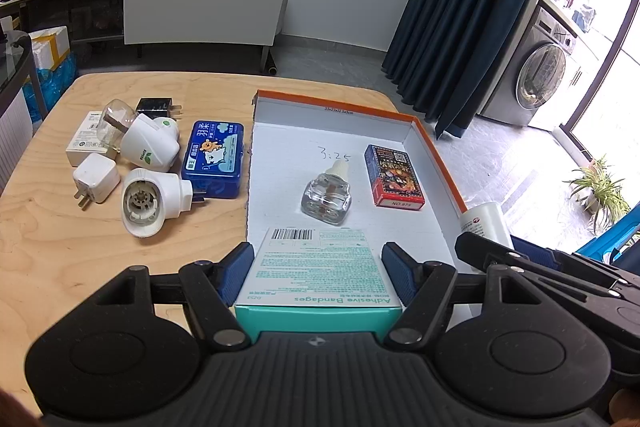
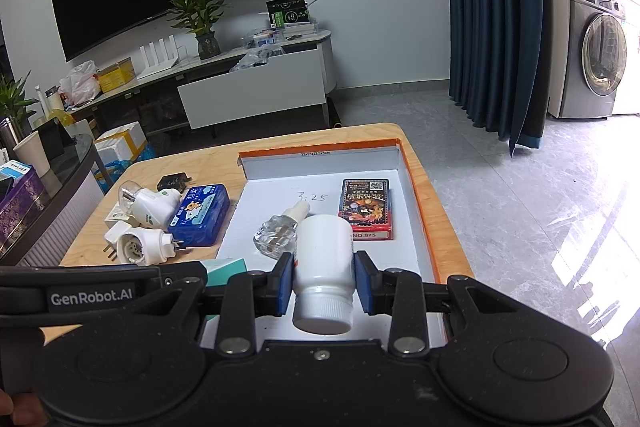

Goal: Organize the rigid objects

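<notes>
My left tongs (image 1: 318, 269) are closed on a teal box of bandages (image 1: 316, 267), their blue pads pressed to its two long sides, and I hold it over the near end of the white tray with the orange rim (image 1: 436, 151). My right tongs (image 2: 323, 283) grip a white pill bottle (image 2: 324, 259) by its body, cap toward me, above the tray's near right part; in the left view that bottle (image 1: 486, 223) shows at the tray's right edge.

Inside the tray lie a small glass bottle (image 1: 327, 197) on its side with its pale cap pointing away, and just to its right, apart from it, a red pack of cards (image 1: 394, 175) lying flat.

On the wooden table (image 1: 60, 247) left of the tray sit a blue tin (image 1: 214, 159) close beside the tray wall, two white plug-in units (image 1: 150, 143) and (image 1: 154, 201), a white charger (image 1: 95, 179), a black charger (image 1: 158, 107) and a white flat box (image 1: 82, 141) under the glass bulb.
</notes>
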Available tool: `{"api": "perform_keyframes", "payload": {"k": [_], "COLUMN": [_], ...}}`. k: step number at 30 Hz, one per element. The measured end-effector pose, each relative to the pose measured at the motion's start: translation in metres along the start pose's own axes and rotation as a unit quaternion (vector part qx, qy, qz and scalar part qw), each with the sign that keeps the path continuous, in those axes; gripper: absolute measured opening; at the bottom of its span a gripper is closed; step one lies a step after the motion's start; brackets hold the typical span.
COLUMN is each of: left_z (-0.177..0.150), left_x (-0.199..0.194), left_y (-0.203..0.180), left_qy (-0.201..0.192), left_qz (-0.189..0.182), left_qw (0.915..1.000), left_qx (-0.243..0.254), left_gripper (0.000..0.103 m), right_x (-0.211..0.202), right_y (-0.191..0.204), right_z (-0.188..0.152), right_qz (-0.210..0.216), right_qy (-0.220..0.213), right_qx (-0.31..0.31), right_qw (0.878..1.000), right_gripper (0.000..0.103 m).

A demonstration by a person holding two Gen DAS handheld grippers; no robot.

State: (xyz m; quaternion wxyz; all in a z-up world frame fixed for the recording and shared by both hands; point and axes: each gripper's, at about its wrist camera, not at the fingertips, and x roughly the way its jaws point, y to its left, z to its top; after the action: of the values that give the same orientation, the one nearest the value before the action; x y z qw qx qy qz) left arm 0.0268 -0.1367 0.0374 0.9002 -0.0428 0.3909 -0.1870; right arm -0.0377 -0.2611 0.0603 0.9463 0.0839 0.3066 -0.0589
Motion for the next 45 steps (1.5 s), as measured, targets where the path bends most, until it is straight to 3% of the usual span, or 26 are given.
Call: {"api": "perform_keyframes", "payload": {"k": [45], "left_z": [0.001], "left_x": [0.001], "left_y": [0.0014], "left_qy": [-0.002], "left_qz": [-0.002], "left_qw": [1.0], "left_qx": [0.001], "left_gripper": [0.072], "right_x": [0.0044], "right_y": [-0.0013], "right_z": [0.0009], "right_qz": [0.004], "right_qy": [0.003], "right_qx": [0.009], "right_qw": [1.0], "right_gripper": [0.041]}}
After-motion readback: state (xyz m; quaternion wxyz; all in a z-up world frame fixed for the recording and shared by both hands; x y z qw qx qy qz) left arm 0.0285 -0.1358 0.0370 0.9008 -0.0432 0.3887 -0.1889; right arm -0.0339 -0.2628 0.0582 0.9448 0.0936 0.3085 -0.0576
